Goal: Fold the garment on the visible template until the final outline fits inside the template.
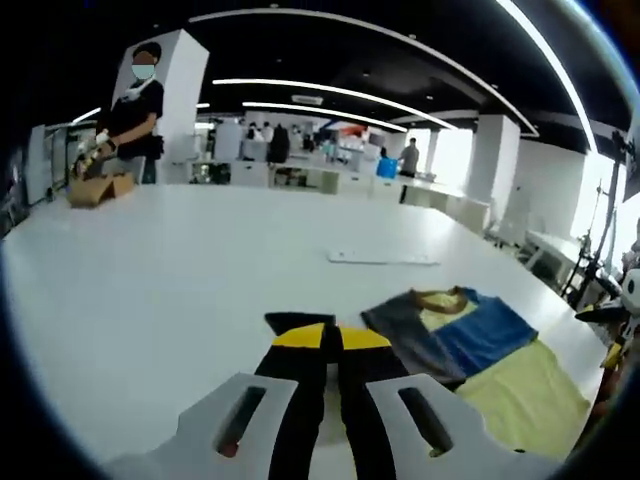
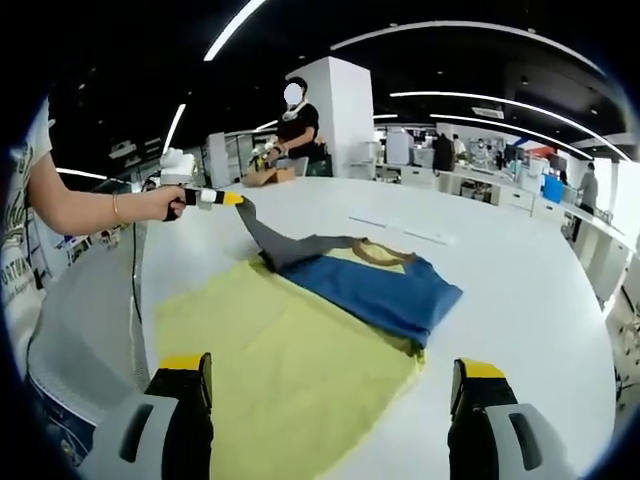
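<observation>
A garment (image 2: 385, 285) in blue, grey and yellow with a brown collar lies partly folded on the yellow template sheet (image 2: 270, 370). In the right gripper view, my left gripper (image 2: 215, 197), held in a hand, is shut on the garment's grey sleeve (image 2: 270, 245) and lifts it up off the table. In the left gripper view its yellow-tipped jaws (image 1: 330, 336) stand together, with the garment (image 1: 470, 335) and template (image 1: 530, 395) to their right. My right gripper (image 2: 332, 375) hangs open above the near part of the template, with nothing between its jaws.
The white table (image 1: 180, 290) stretches far around the template. A thin white strip (image 2: 400, 228) lies beyond the garment. A masked person (image 1: 135, 110) stands by a cardboard box (image 1: 98, 188) at the far end. The operator's arm (image 2: 90, 210) reaches in from the left.
</observation>
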